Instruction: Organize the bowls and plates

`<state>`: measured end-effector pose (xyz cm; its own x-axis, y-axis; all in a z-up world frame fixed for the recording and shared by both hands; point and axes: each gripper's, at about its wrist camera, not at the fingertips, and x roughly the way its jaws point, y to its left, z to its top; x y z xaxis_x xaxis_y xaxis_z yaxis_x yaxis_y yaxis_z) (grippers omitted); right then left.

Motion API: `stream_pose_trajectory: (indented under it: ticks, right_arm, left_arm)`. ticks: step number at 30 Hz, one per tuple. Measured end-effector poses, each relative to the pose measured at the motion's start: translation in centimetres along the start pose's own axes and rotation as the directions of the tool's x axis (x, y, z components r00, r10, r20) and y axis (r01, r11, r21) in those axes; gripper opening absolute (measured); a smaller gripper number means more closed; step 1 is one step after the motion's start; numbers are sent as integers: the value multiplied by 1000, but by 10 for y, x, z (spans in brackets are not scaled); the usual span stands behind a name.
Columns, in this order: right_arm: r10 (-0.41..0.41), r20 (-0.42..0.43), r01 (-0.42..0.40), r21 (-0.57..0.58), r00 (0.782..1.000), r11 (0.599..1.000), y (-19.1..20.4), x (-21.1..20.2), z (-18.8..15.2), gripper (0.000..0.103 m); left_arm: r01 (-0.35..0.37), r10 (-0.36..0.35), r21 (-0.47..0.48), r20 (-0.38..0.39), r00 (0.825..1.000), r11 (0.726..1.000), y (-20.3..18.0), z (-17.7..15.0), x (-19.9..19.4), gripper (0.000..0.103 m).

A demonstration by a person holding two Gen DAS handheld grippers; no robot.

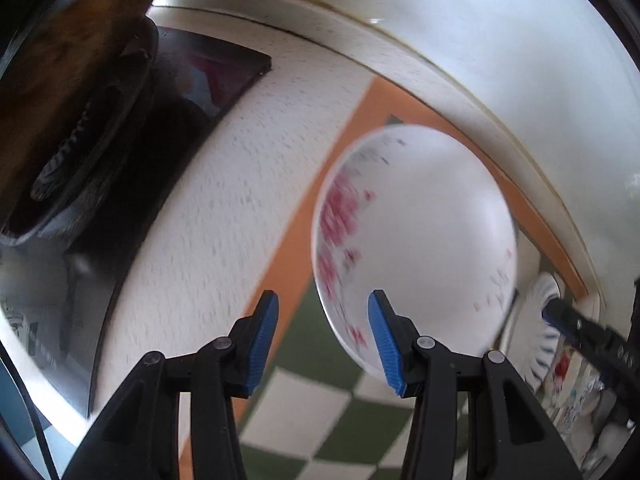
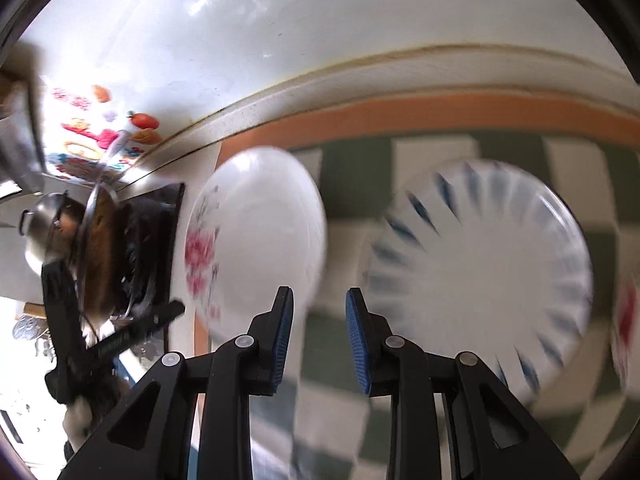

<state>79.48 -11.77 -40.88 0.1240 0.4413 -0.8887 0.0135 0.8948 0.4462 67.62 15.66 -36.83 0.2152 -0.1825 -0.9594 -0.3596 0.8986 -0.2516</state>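
- Left wrist view: the left gripper point(image 1: 323, 336) was seen pointing down at a counter, its blue-padded jaws parted with nothing between them, so the claw was released.
- A white plate with pink flowers point(image 1: 416, 248) was seen just beyond the right-hand pad, lying on a green-and-white checked mat point(image 1: 320, 432) with an orange border.
- To the left of the mat, a speckled white countertop point(image 1: 224, 200) was shown, and past it a dark glass cooktop point(image 1: 216, 76) with a dark pan point(image 1: 72, 92) upon it.
- At the right edge, part of a white plate with blue streaks point(image 1: 538, 340) was glimpsed, with the right gripper's black arm point(image 1: 592, 336) lying across it.
- Right wrist view: the right gripper point(image 2: 320, 340) was shown above the checked mat point(image 2: 332, 412), its jaws slightly apart and empty, so it too was released.
- The flowered plate point(image 2: 260, 232) was seen up and to the left of the fingers, and the blue-streaked plate point(image 2: 484, 272) to the right, both flat on the mat and apart from each other.
- Another dish with red marks point(image 2: 626, 332) was cut off at the right edge, too blurred to be made out.
- At the far left, the left gripper's black body point(image 2: 80, 336) was seen near the cooktop and pan.
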Motion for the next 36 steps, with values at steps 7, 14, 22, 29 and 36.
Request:
stream_pose_trajectory:
  ticks: [7, 14, 22, 29, 36]
  right_arm:
    - [-89, -84, 84, -62, 993, 995, 16, 70, 65, 30]
    - [-96, -138, 85, -81, 986, 993, 13, 98, 76, 16]
    - [-111, -140, 99, -92, 984, 991, 9, 93, 70, 16]
    - [-86, -118, 79, -69, 989, 995, 12, 75, 56, 15]
    - [-40, -58, 38, -37, 997, 999, 5, 18, 32, 15]
  left_arm:
    - [-13, 14, 31, -48, 999, 999, -1, 37, 40, 43]
    - [0, 4, 127, -32, 999, 992, -22, 49, 48, 27]
    - [10, -8, 132, -15, 1000, 991, -26, 48, 34, 27]
    - [11, -15, 175, 18, 1000, 985, -38, 46, 5, 27]
    - [19, -33, 240, 52, 998, 971, -51, 15, -39, 27]
